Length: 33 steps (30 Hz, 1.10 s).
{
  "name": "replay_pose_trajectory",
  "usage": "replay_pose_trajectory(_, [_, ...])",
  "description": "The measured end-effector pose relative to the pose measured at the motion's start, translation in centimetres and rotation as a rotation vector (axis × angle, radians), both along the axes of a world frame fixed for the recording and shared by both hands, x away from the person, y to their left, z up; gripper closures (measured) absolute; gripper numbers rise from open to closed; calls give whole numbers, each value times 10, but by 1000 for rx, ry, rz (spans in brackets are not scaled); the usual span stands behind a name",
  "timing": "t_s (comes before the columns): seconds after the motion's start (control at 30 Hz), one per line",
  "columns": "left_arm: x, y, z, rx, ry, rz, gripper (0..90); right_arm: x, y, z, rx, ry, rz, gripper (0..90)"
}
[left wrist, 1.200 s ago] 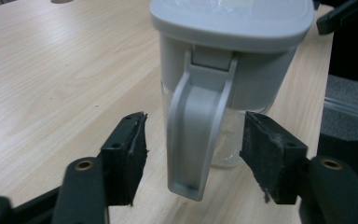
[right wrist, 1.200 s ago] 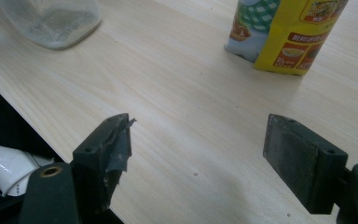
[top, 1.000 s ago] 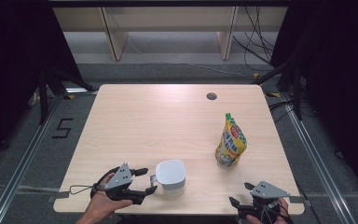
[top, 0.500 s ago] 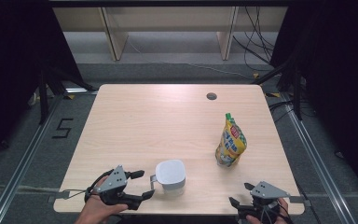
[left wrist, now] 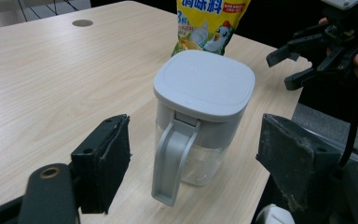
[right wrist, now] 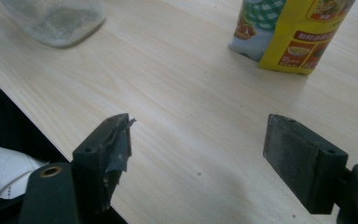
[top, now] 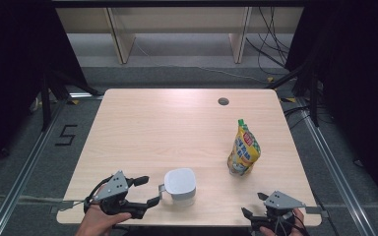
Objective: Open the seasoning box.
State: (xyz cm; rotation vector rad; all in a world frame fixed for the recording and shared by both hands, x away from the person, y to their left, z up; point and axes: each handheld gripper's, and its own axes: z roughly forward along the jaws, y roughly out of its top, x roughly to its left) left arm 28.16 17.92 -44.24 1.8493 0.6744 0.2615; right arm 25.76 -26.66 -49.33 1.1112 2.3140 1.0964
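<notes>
left gripper at the near left edge of the table, jaws wide apart and just been opening further; nothing pressed between them. it points at the jug, which stands upright just beyond the jaw tips, near the front edge, slightly left of centre. in the left gripper view the jug has a clear body, a flat grey-white lid and a grey handle turned toward the jaws; the handle sits in the gap line between the two black jaws but apart from both.

right gripper at the near right corner, jaws open, holding nothing; bare tabletop between them in the right gripper view.

yellow pouch upright, right of the jug and farther back, well apart from it. small dark hole near the far edge.
</notes>
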Motion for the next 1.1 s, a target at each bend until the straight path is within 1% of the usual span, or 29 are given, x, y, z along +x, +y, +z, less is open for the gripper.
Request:
replay_pose_trajectory(0.07, [1, 2, 1, 5, -16, -13, 272, -1, 0, 0, 2, 4, -12, 242])
replay_pose_trajectory(0.1, [1, 2, 2, 13, -5, -8, 301, -1, 0, 0, 4, 0, -15, 242])
replay_pose_trajectory(0.13, [1, 2, 2, 12, 3, -10, 333, -1, 0, 0, 5, 1, -16, 242])
replay_pose_trajectory(0.17, [1, 3, 2, 11, 2, -10, 351, 0, -1, 0, 1, 1, -17, 242])
replay_pose_trajectory(0.2, [1, 3, 2, -6, -2, -12, 378, -1, -1, 0, 2, 3, -25, 242])
replay_pose_trajectory(0.23, [-1, 4, 3, -6, 2, -7, 445, 0, -1, 0, 1, 2, -26, 242])
replay_pose_trajectory(0.27, [0, 6, 4, -22, -9, -15, 485, -2, 1, 0, 15, 25, -45, 242])
replay_pose_trajectory(0.3, [-1, 7, 5, -31, -9, -10, 543, -1, 0, 0, 12, 19, -42, 242])
replay_pose_trajectory(0.33, [-1, 7, 6, -53, -5, -2, 590, 0, 0, 0, 4, 5, -33, 242])
replay_pose_trajectory(0.37, [-1, 8, 7, -49, -19, -10, 650, -1, 0, 0, 7, 2, -31, 242])
replay_pose_trajectory(0.4, [-2, 8, 9, -66, -23, -8, 690, -1, 0, 1, 7, 3, -30, 242])
replay_pose_trajectory(0.43, [-2, 9, 11, -70, -27, -5, 734, -1, 1, 1, 8, 14, -25, 241])
replay_pose_trajectory(0.47, [-2, 9, 13, -60, -44, -8, 778, -1, 1, 0, 2, 1, -29, 242])
replay_pose_trajectory(0.5, [-4, 8, 14, -67, -37, 4, 813, 0, 1, 0, 9, 17, -18, 241])
replay_pose_trajectory(0.53, [-4, 7, 14, -71, -42, 6, 851, 0, 1, 1, 9, 29, -9, 242])
replay_pose_trajectory(0.57, [-3, 7, 16, -70, -59, -4, 874, -1, 2, 0, 9, 19, -23, 242])
replay_pose_trajectory(0.6, [-3, 5, 17, -67, -55, 0, 889, -1, 2, 0, 7, 14, -23, 242])
replay_pose_trajectory(0.63, [-2, 3, 18, -49, -64, -10, 891, -1, 3, 0, 6, 6, -20, 242])
replay_pose_trajectory(0.67, [-1, 1, 18, -52, -61, -11, 892, -1, 3, 1, 7, 4, -21, 242])
replay_pose_trajectory(0.73, [3, -4, 19, -32, -76, -27, 892, -2, 3, 1, 5, 5, -21, 242])
replay_pose_trajectory(0.77, [4, -6, 18, -34, -67, -24, 892, -2, 4, 1, 8, 7, -22, 242])
replay_pose_trajectory(0.8, [7, -10, 18, -26, -64, -24, 892, -2, 3, 1, 7, 4, -20, 242])
replay_pose_trajectory(0.83, [9, -13, 17, -29, -59, -24, 892, -1, 3, 0, 12, 12, -15, 242])
replay_pose_trajectory(0.9, [13, -17, 16, -18, -59, -32, 892, -1, 4, 0, 13, 9, -11, 242])
replay_pose_trajectory(0.93, [15, -21, 16, -12, -55, -34, 892, -1, 4, 0, 2, 1, -22, 242])
replay_pose_trajectory(0.97, [16, -23, 15, -7, -52, -33, 892, -1, 4, 0, 3, 6, -24, 242])
replay_pose_trajectory(1.0, [16, -25, 15, -10, -47, -31, 892, -1, 5, 0, 18, 15, -13, 242])
replay_pose_trajectory(1.03, [18, -26, 14, -1, -54, -42, 892, -1, 5, 0, 19, 13, -15, 242])
replay_pose_trajectory(1.1, [18, -28, 13, 15, -51, -43, 892, -1, 5, 0, 10, 10, -15, 242])
